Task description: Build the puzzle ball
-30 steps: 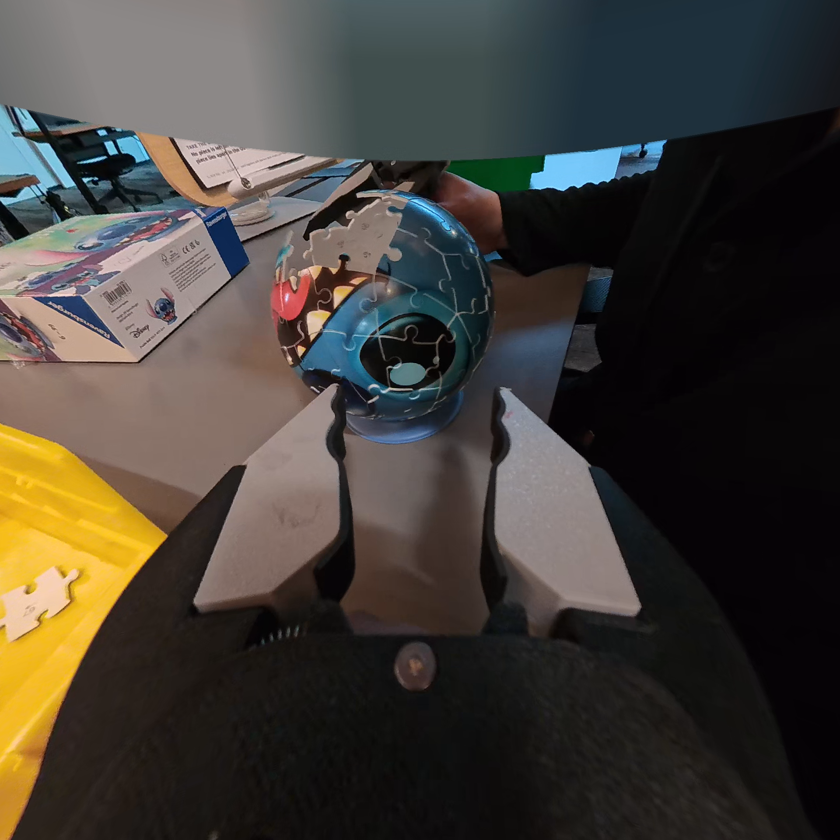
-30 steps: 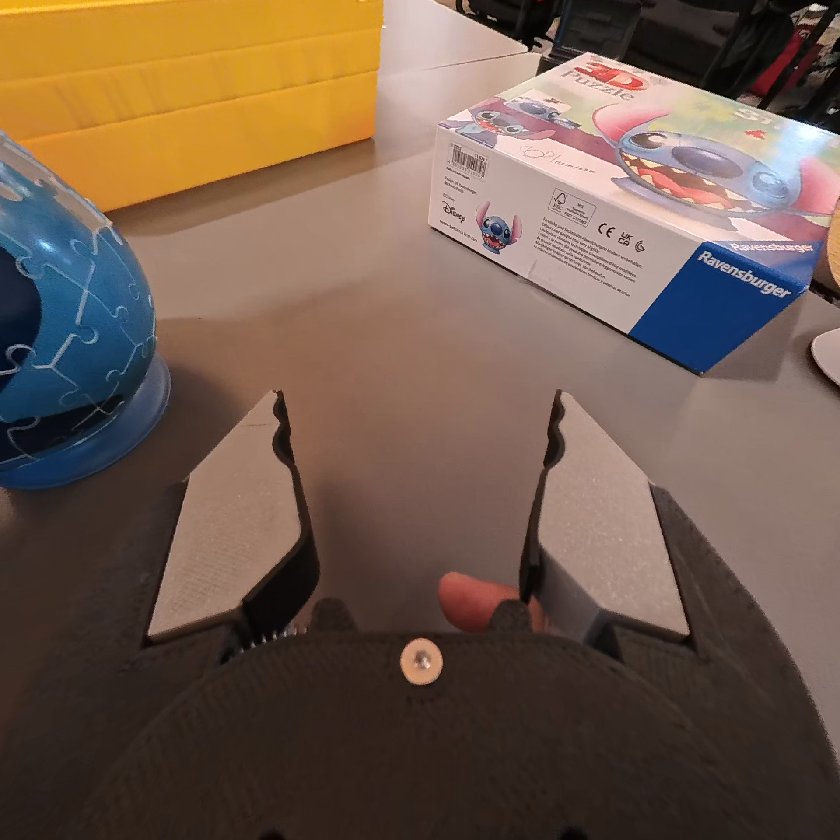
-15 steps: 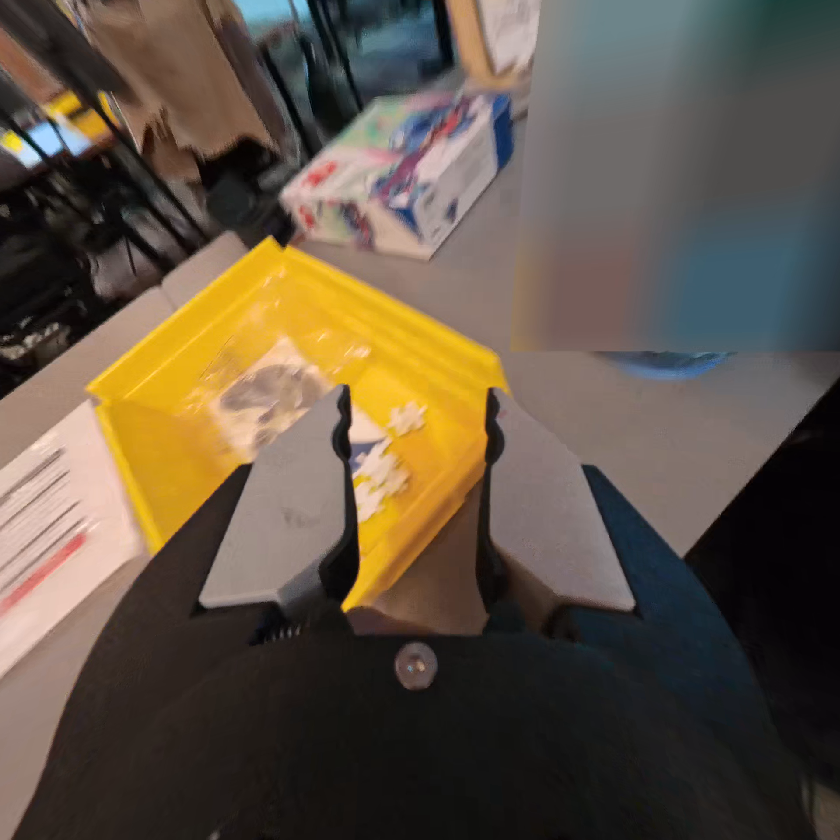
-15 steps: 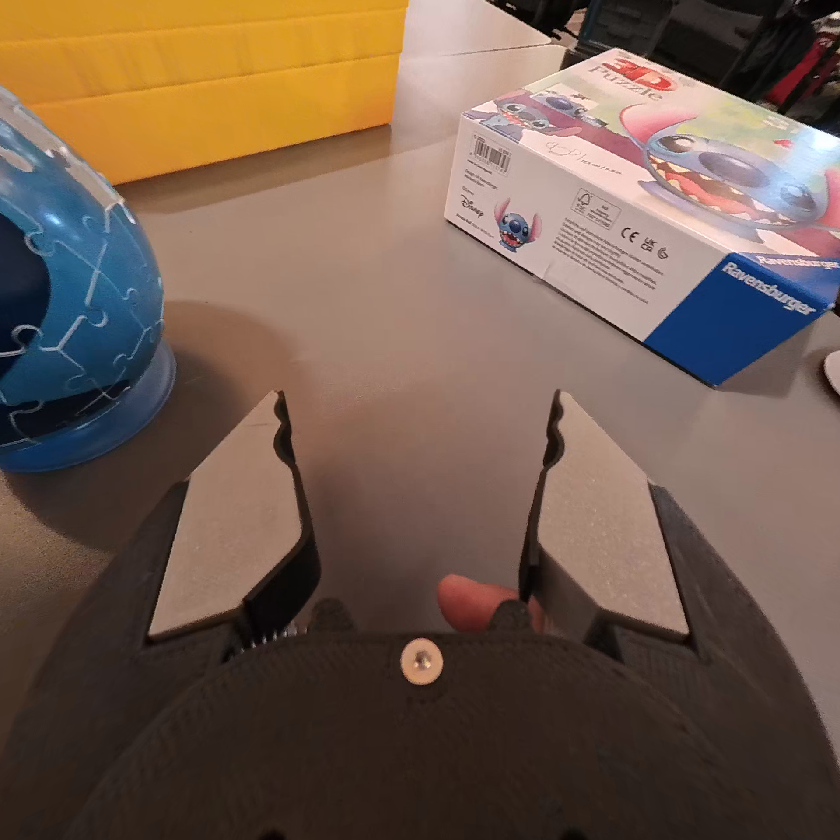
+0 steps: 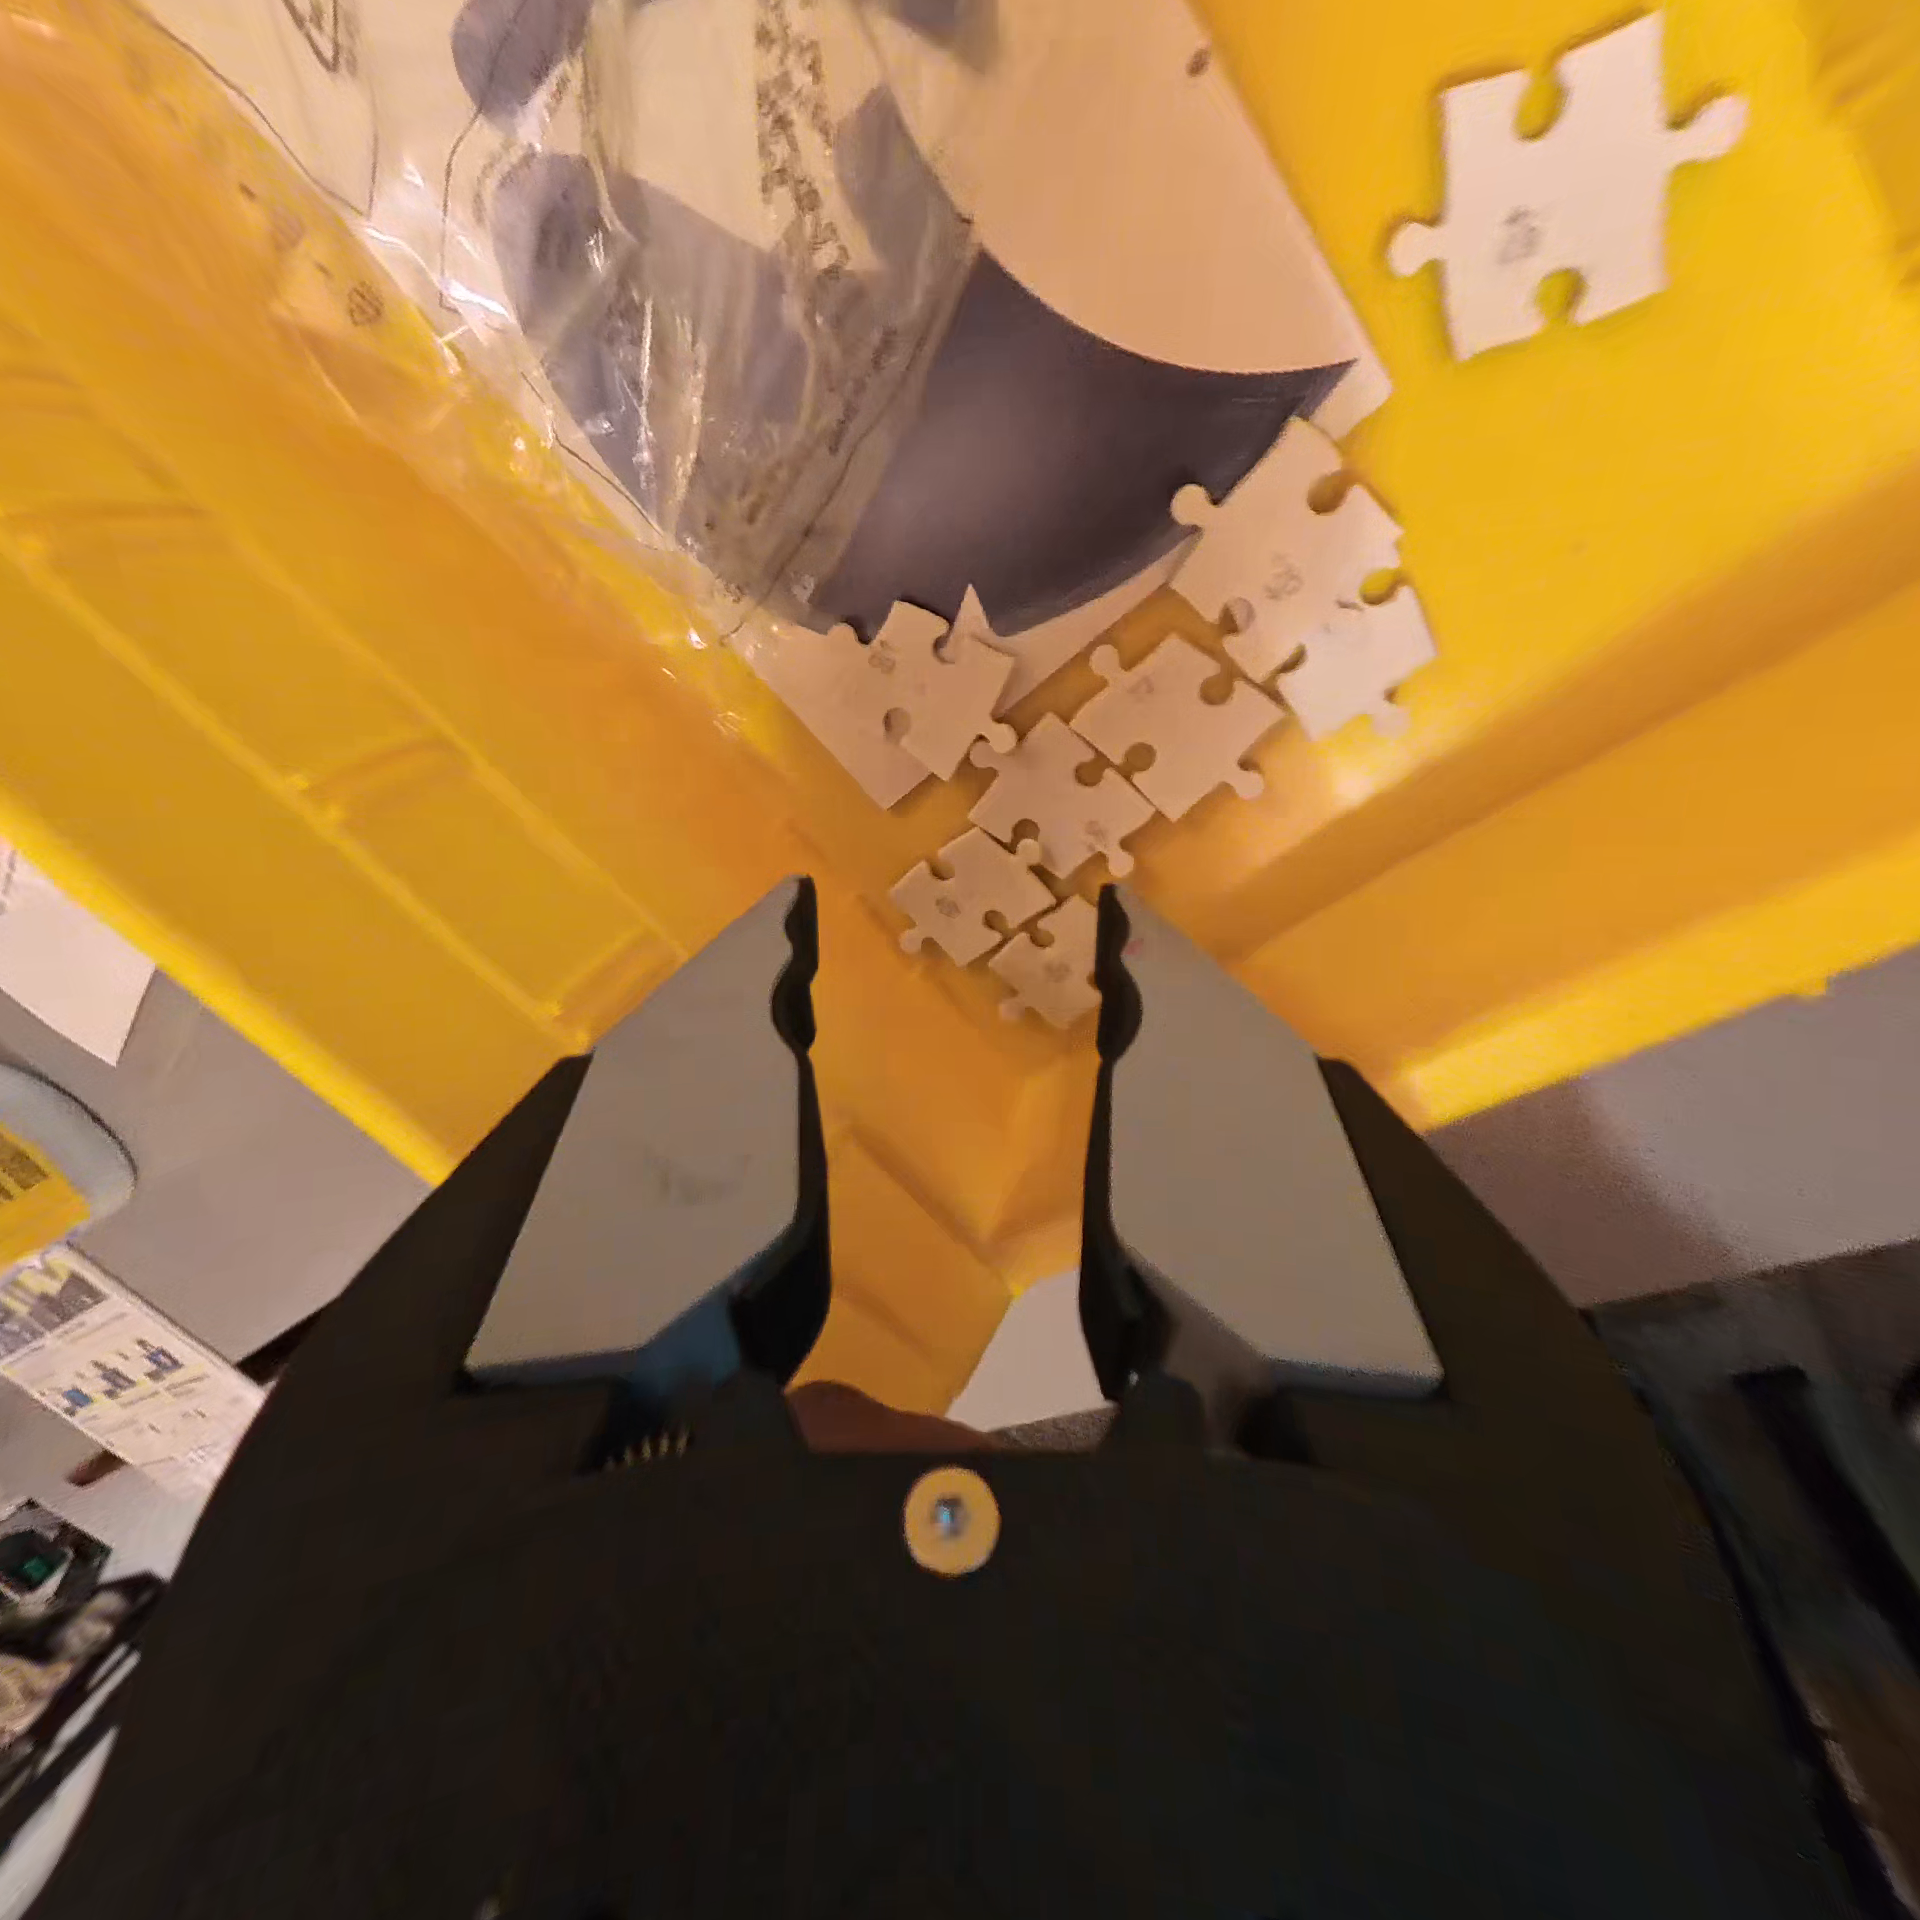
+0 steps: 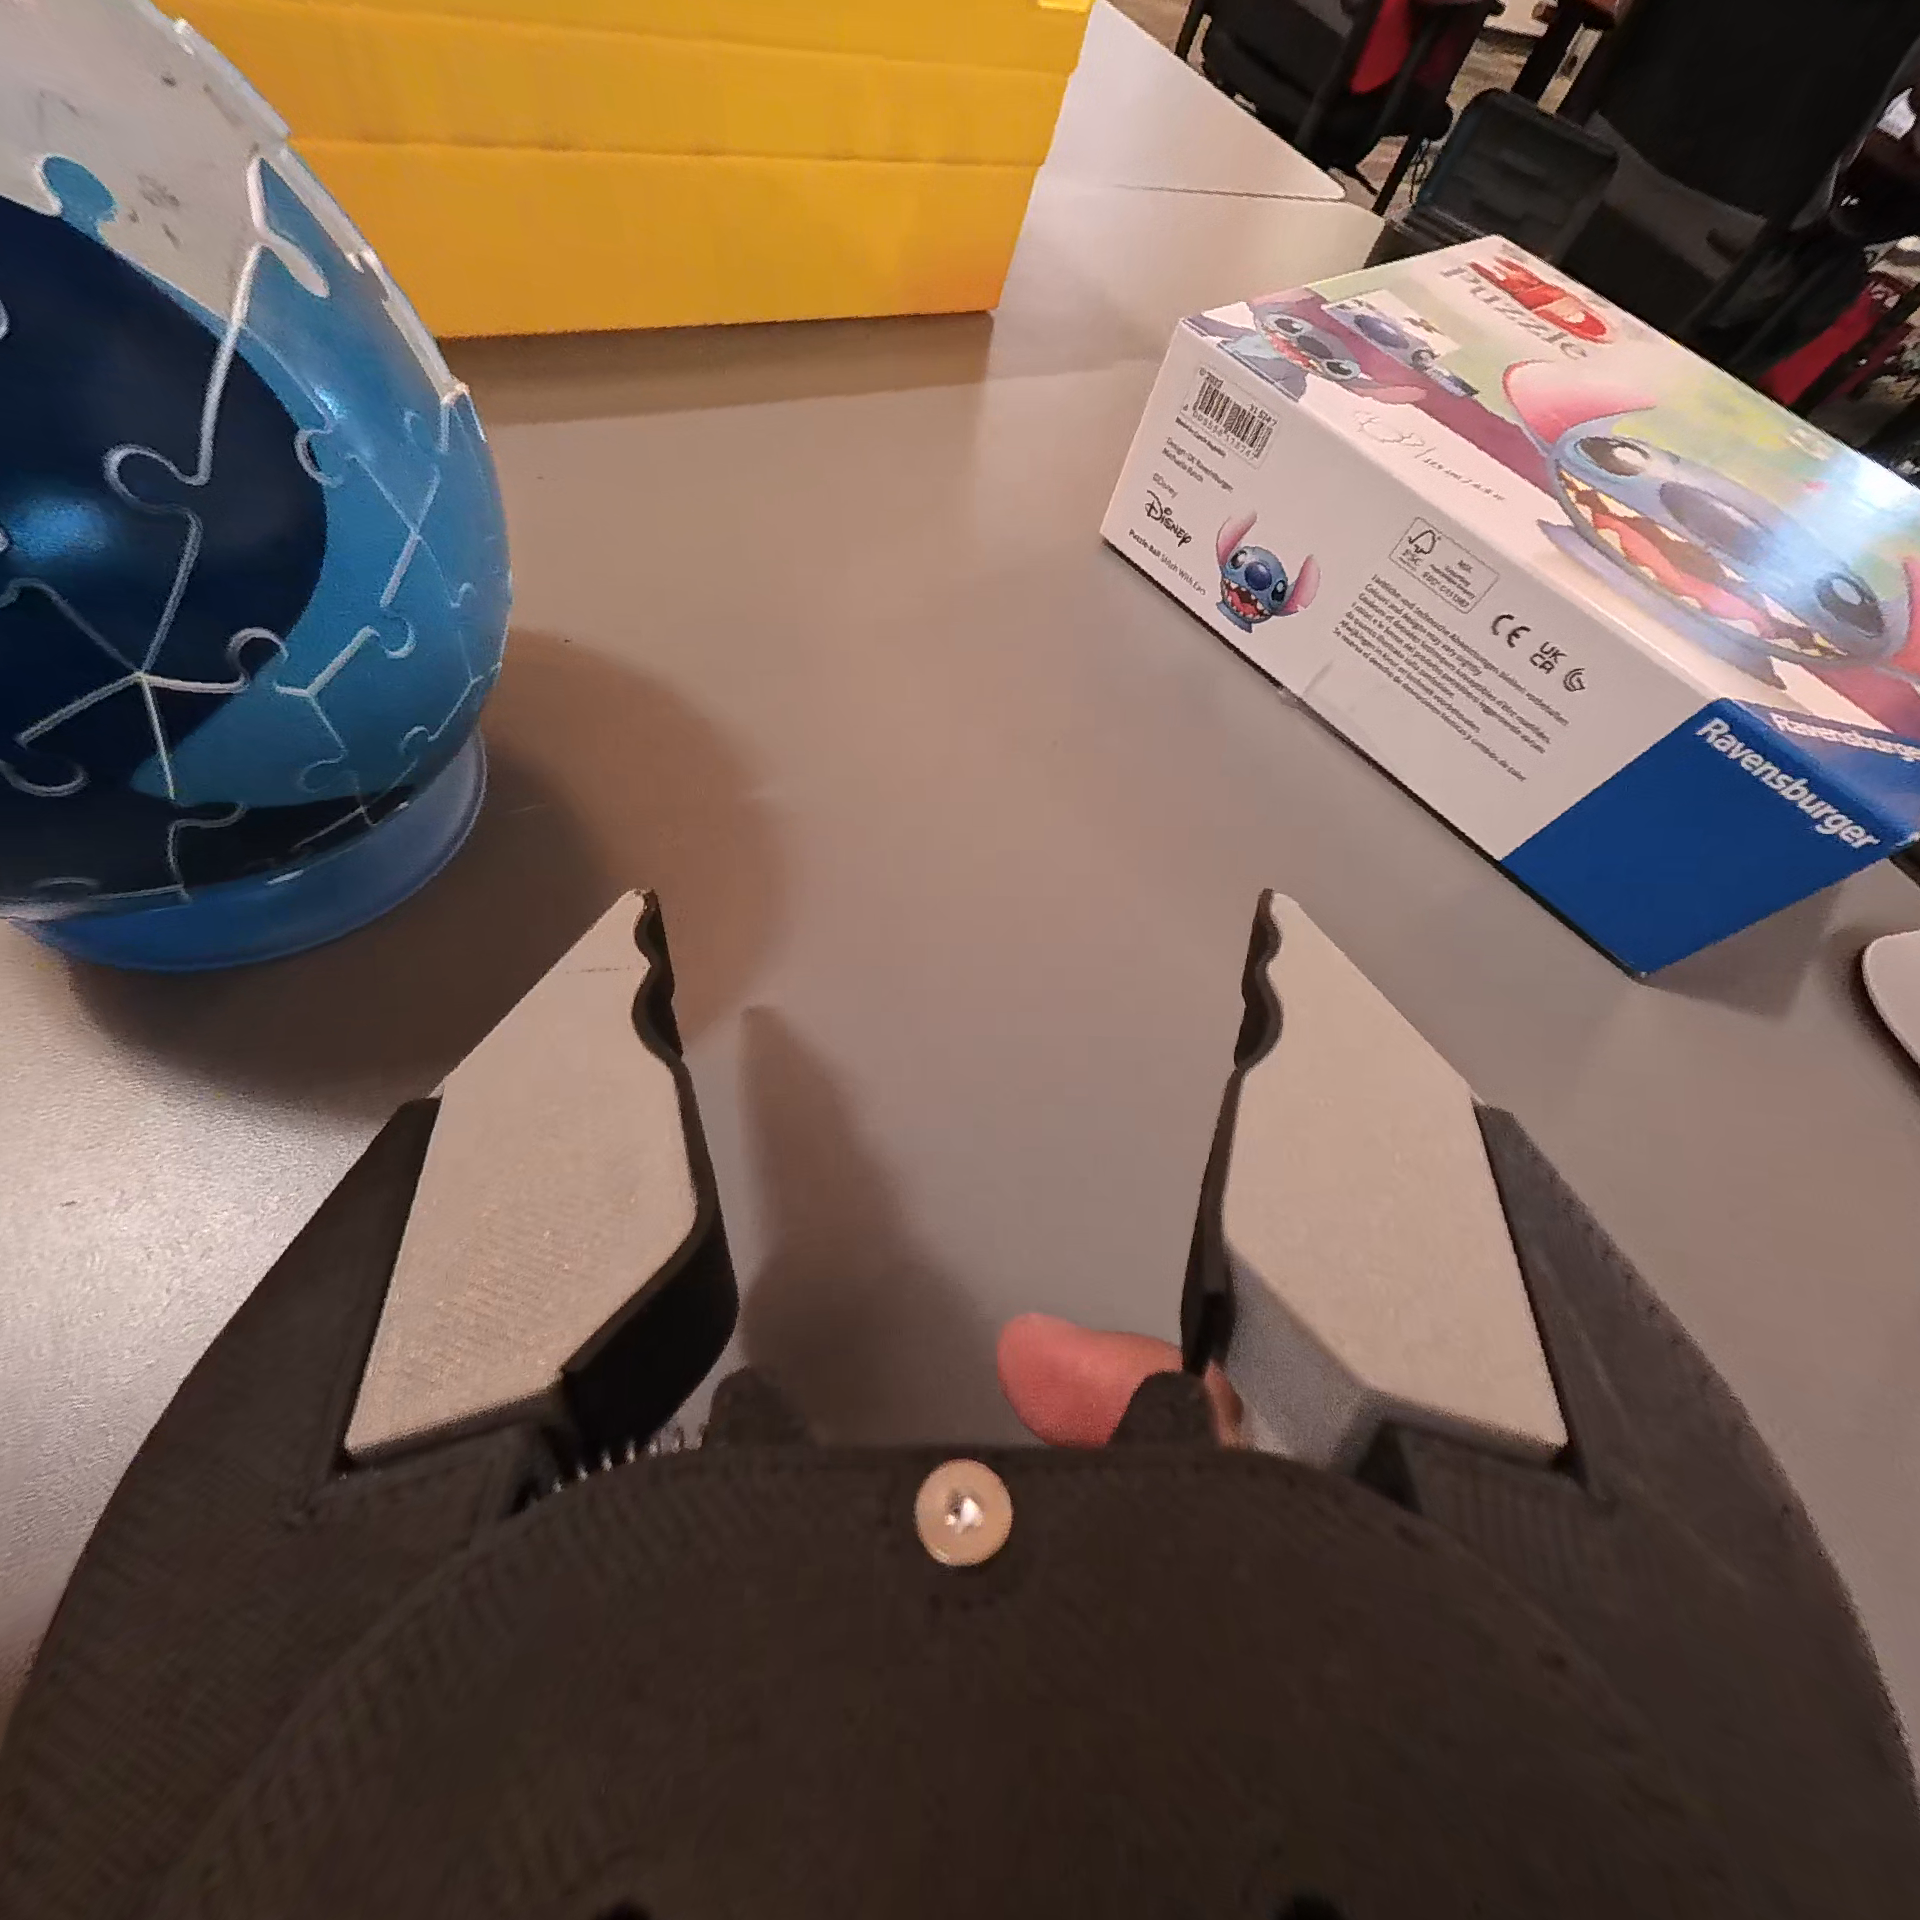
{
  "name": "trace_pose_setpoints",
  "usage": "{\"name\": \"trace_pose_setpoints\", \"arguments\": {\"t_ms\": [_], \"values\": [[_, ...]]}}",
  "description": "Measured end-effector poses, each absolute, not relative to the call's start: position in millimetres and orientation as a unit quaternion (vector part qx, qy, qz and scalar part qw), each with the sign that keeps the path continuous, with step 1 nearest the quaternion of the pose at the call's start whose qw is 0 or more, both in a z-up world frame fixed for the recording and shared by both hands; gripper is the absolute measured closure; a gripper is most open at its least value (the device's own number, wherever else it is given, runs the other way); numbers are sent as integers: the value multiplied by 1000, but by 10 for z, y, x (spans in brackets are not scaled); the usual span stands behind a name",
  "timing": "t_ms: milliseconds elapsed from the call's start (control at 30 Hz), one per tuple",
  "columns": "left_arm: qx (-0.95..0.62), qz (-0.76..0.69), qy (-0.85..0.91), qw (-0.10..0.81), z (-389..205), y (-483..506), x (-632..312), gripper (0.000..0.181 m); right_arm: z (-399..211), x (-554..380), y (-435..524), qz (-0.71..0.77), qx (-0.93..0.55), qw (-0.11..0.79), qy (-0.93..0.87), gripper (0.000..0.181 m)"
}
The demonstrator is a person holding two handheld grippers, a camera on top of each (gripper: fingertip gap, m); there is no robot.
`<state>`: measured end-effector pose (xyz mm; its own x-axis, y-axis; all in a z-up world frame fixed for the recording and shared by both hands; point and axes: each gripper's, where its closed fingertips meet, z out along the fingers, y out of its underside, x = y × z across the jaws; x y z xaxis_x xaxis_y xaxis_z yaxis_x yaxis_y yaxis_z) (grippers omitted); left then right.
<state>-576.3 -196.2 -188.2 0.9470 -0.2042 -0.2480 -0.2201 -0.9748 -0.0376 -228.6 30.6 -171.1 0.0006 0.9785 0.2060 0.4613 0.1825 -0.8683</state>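
Left gripper [image 5: 951, 935], jaws apart and empty, hangs over the yellow bin [image 5: 1558, 790]; loose puzzle pieces [image 5: 1060, 800] lie just ahead, seemingly face-down. Right gripper [image 6: 956, 966] waits open beside the ball [image 6: 239, 582].

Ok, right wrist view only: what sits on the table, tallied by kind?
Puzzle ball: 1
Ball stand: 1
Puzzle box: 1
Yellow bin: 1
White disc, cut off at the edge: 1
Total: 5
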Motion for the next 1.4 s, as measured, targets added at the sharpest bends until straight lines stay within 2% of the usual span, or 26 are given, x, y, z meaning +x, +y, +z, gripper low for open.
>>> {"name": "trace_pose_setpoints", "arguments": {"t_ms": [100, 167, 367, 400, 433, 467, 633, 700, 733, 767, 833, 867, 1033, 1267, 1333, 1400], "values": [[-987, 133, 87, 11, -1983, -1947, -5837, 123, -1708, -2284, 303, 305, -565, 426, -637, 74], [-987, 126, 98, -5, -2037, -1968, -5829, 131, -1692, -2279, 283, 318, -568, 420, -632, 73], [-993, 99, 65, -14, -2060, -2017, -5869, 138, -1657, -2252, 228, 350, -575, 404, -620, 74], [-993, 103, 56, -26, -2070, -2066, -5911, 150, -1655, -2249, 219, 351, -574, 403, -621, 74], [-989, 125, 58, -47, -2089, -2146, -5995, 175, -1655, -2249, 211, 350, -572, 403, -622, 75], [-984, 153, 68, -67, -2110, -2224, -6079, 181, -1657, -2248, 202, 349, -571, 404, -624, 75], [-975, 197, 76, -74, -2112, -2296, -6172, 181, -1664, -2247, 188, 340, -567, 408, -629, 75], [-976, 188, 82, -67, -2066, -2276, -6133, 170, -1663, -2244, 192, 342, -568, 408, -628, 76], [-975, 192, 90, -63, -2024, -2256, -6139, 171, -1662, -2242, 195, 344, -570, 406, -626, 76], [-975, 188, 103, -58, -1989, -2232, -6125, 166, -1659, -2242, 199, 347, -571, 405, -624, 76], [-972, 172, 147, -55, -1963, -2193, -6062, 141, -1655, -2240, 201, 352, -572, 402, -622, 76], [-968, 174, 174, -60, -1956, -2185, -6062, 139, -1653, -2240, 201, 354, -573, 401, -622, 77], [-941, 192, 261, -96, -1988, -2138, -6133, 142, -1657, -2239, 186, 353, -570, 400, -625, 78], [-907, 176, 344, -167, -2102, -2154, -6205, 127, -1667, -2244, 149, 359, -568, 390, -629, 78], [-907, 166, 344, -179, -2112, -2154, -6204, 127, -1667, -2244, 131, 362, -568, 387, -630, 78], [-904, 145, 353, -193, -2134, -2176, -6170, 135, -1668, -2247, 98, 368, -566, 381, -632, 78]]}}
